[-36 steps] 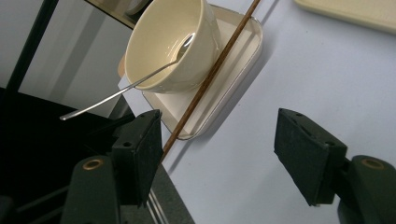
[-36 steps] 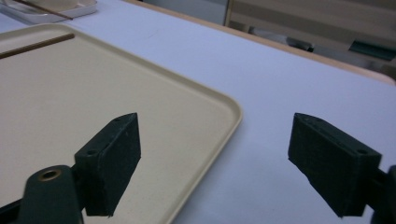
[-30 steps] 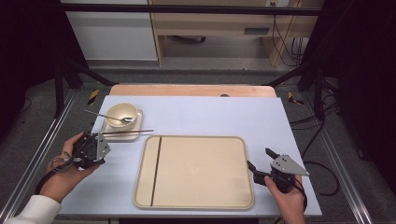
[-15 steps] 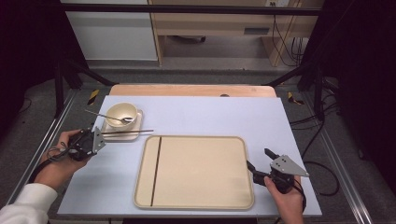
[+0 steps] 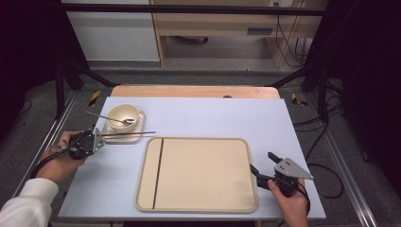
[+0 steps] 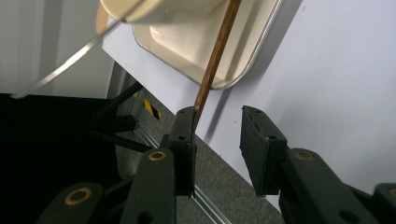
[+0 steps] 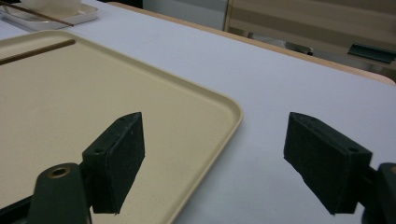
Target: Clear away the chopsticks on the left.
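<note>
Brown wood marks the chopstick [image 5: 128, 134] lying across the small tray [image 5: 136, 137] beside the bowl [image 5: 122, 115] at the surface's [image 5: 203, 118] left rear, seen from the high view. The left gripper [image 5: 94, 140] sits at that chopstick's near end. A spoon [image 5: 108, 117] rests in the bowl. A second chopstick [image 5: 158, 172] lies on the large tray [image 5: 243, 156]. The right gripper [image 5: 262, 163] hovers at the large tray's right edge.

Left gripper view: the jaws have just been closing, yet a gap remains; the chopstick [image 6: 215, 53] tip touches the left jaw's top, not pinched.

Right gripper view: the jaws stand wide apart, holding nothing, above the large tray's [image 7: 219, 100] corner.
</note>
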